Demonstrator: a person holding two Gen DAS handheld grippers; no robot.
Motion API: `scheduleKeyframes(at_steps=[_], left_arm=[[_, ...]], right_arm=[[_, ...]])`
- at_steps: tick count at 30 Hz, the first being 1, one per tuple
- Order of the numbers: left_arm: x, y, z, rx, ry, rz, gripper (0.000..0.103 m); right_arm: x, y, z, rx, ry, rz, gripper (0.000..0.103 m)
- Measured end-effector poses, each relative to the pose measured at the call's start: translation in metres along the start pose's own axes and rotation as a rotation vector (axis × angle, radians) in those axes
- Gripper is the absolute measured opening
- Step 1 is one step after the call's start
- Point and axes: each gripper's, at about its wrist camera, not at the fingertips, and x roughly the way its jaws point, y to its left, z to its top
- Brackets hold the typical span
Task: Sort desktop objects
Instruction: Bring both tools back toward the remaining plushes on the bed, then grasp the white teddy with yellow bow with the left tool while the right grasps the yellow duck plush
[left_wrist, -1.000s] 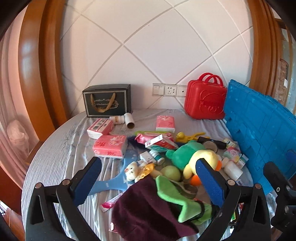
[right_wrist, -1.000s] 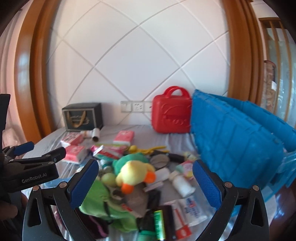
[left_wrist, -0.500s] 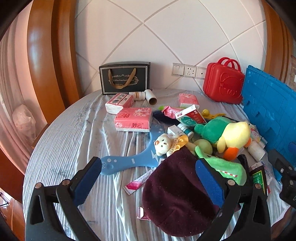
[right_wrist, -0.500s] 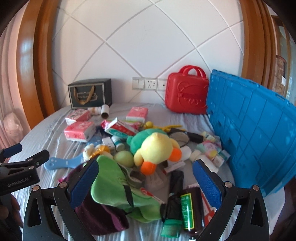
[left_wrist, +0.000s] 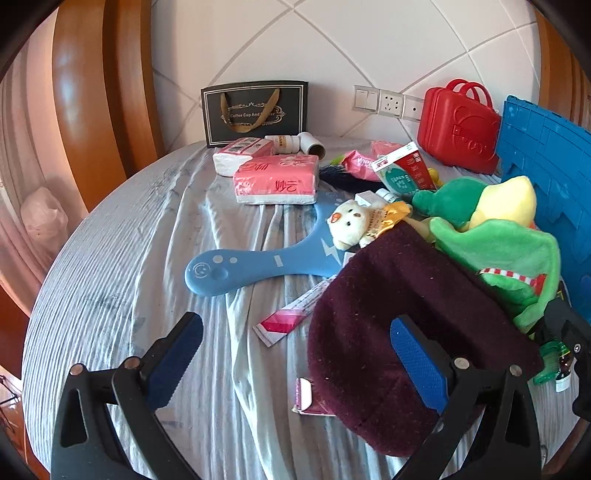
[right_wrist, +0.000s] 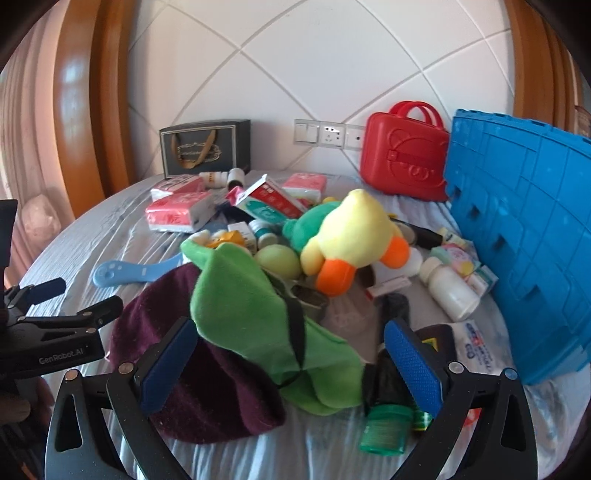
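Observation:
A pile of small objects lies on the grey-clothed round table. My left gripper is open, low over the cloth; its right finger sits against a maroon hat. A green plush cloth, a small white teddy and a blue paddle lie just beyond. My right gripper is open too, with the green plush cloth and the maroon hat between its fingers. A yellow-and-green duck plush lies behind them.
A blue crate stands at the right, a red case and a black gift bag against the wall. Pink tissue packs, a white bottle, a green jar and boxes crowd the middle. The left gripper's body shows at left.
Both grippers have come down and closer to the pile. The left view has swung left over the cloth, and the hat and green cloth now fill the space by the fingers.

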Motion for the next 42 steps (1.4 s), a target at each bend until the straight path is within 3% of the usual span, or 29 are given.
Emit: scheduleKeyframes(at_steps=[7,17,24,29,34,42], left_arm=[[0.03,0.02,0.015,-0.011,-0.002,0.016,0.103],[0.068,-0.021,0.055,0.04,-0.039,-0.066,0.103],[0.102,-0.034,0.078,0.065,-0.015,-0.083,0.103],[0.128,-0.041,0.083,0.095,0.047,-0.113,0.103],[0.131,-0.048,0.087,0.106,0.058,-0.155,0.103],[0.136,-0.061,0.083,0.141,0.107,-0.209,0.103]], right_arm=[[0.01,0.0,0.009,0.024,-0.048,-0.022,0.103],[0.052,-0.057,0.06,0.101,-0.053,-0.167,0.103],[0.024,-0.088,0.091,0.218,-0.238,-0.186,0.103],[0.073,-0.085,0.093,0.15,-0.033,-0.181,0.103],[0.104,-0.08,0.079,0.144,0.017,-0.171,0.103],[0.113,-0.084,0.07,0.154,0.047,-0.183,0.103]])
